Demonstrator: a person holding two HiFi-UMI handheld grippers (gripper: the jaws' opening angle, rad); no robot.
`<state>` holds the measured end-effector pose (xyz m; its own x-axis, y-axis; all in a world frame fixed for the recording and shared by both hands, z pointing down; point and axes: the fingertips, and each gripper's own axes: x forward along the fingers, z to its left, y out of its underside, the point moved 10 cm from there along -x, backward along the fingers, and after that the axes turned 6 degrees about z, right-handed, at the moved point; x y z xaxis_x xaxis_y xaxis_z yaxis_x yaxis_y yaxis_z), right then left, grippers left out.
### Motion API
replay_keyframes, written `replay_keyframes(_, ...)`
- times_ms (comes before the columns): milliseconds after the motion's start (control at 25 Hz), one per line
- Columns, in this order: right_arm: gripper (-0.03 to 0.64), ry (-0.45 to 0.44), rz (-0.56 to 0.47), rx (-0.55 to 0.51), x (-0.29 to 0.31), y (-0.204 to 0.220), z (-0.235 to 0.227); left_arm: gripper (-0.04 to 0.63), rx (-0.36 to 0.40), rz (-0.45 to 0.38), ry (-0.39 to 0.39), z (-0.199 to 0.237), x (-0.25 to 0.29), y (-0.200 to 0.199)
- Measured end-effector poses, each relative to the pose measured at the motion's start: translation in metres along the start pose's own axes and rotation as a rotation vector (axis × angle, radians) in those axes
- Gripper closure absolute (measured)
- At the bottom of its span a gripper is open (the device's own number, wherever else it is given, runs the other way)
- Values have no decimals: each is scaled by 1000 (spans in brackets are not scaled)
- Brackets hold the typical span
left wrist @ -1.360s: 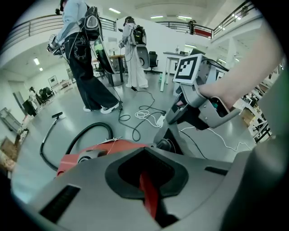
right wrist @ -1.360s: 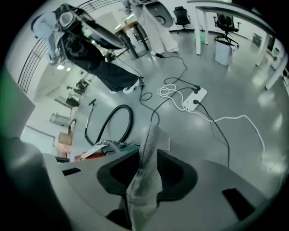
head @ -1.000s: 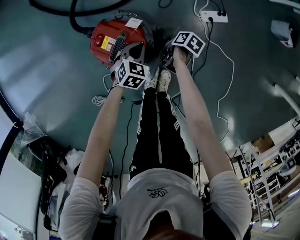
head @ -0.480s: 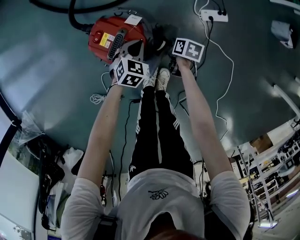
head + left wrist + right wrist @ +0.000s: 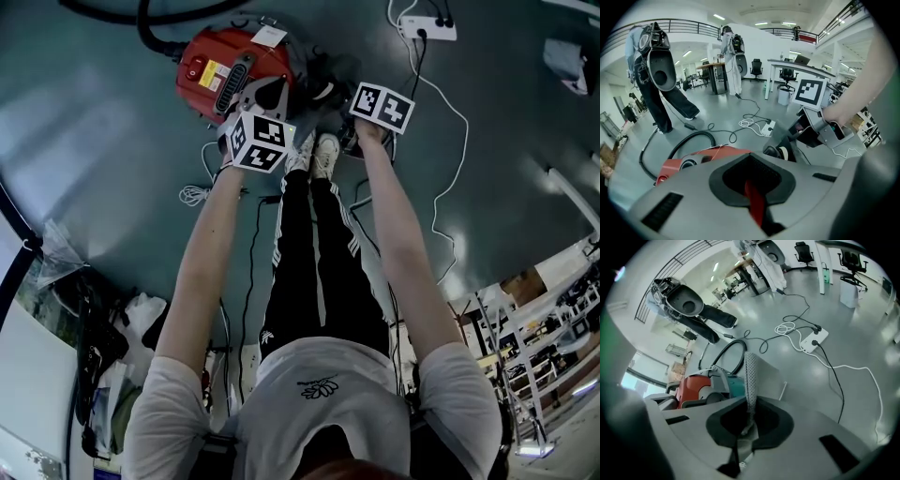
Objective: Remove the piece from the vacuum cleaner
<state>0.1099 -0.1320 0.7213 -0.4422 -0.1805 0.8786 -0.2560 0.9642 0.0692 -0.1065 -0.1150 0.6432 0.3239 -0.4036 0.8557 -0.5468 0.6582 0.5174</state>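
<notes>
The red vacuum cleaner (image 5: 230, 70) stands on the grey floor ahead of my feet. My left gripper (image 5: 262, 103) rests on its near edge, and in the left gripper view (image 5: 754, 206) it is shut on a red lip of the vacuum cleaner (image 5: 705, 157). My right gripper (image 5: 339, 98) is just right of the machine. Its jaws have just been closing, and in the right gripper view (image 5: 749, 413) they are shut on a flat grey piece (image 5: 751, 373) with a dotted edge. That piece stands upright beside the vacuum cleaner (image 5: 696, 385).
A black hose (image 5: 150, 37) curls off the vacuum's far side. A white power strip (image 5: 427, 31) and its white cable (image 5: 450, 112) lie to the right. My shoes (image 5: 314, 155) are close below the grippers. Other people (image 5: 656, 79) stand further back in the hall.
The right gripper has rolled and drawn a little to the right, away from the vacuum cleaner. The left gripper has stayed on the vacuum's edge.
</notes>
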Motion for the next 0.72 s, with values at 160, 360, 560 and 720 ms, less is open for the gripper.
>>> replay_keyframes(160, 595, -8, 93, -97, 7, -26, -1, 592, -6, -17, 23, 3, 0, 1)
replay_keyframes(360, 595, -6, 165, -182, 15, -39, 4, 592, -52, -14, 36, 5, 1, 2)
replay_keyframes(560, 594, 27, 193, -397, 15, -44, 12, 592, -39, -23, 27, 5, 1, 2)
replay_keyframes(720, 594, -33, 109, -99, 11, -19, -11, 592, -31, -24, 29, 4, 1, 2)
